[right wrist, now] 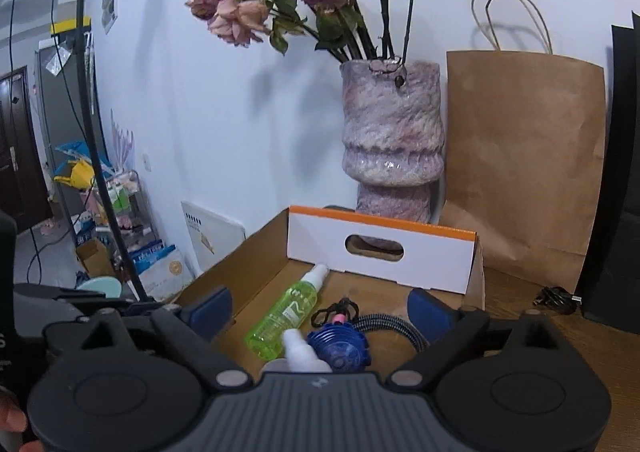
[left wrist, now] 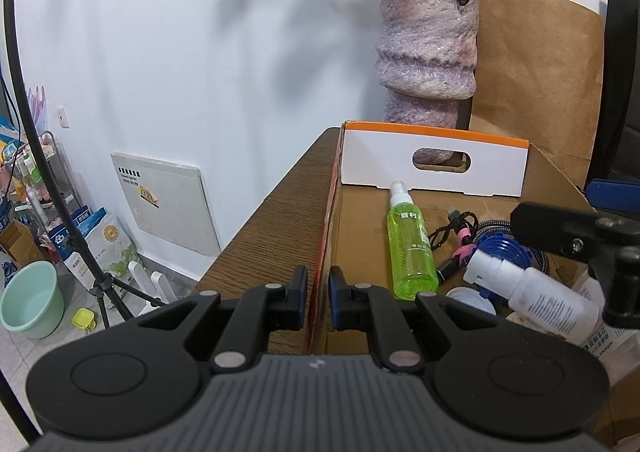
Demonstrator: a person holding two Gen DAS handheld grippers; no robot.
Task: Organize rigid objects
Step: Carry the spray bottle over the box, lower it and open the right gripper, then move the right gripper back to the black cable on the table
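A cardboard box with a white, orange-edged end wall stands on the wooden table. In it lie a green spray bottle, a white bottle, a blue ridged cap and cables. My left gripper is shut on the box's left wall, one finger on each side. My right gripper is open and empty above the box, over the green bottle, the white bottle and the blue cap. The box fills the middle of the right wrist view.
A purple vase with dried roses and a brown paper bag stand behind the box. A black cable lies on the table at right. On the floor at left are a tripod, a green basin and clutter.
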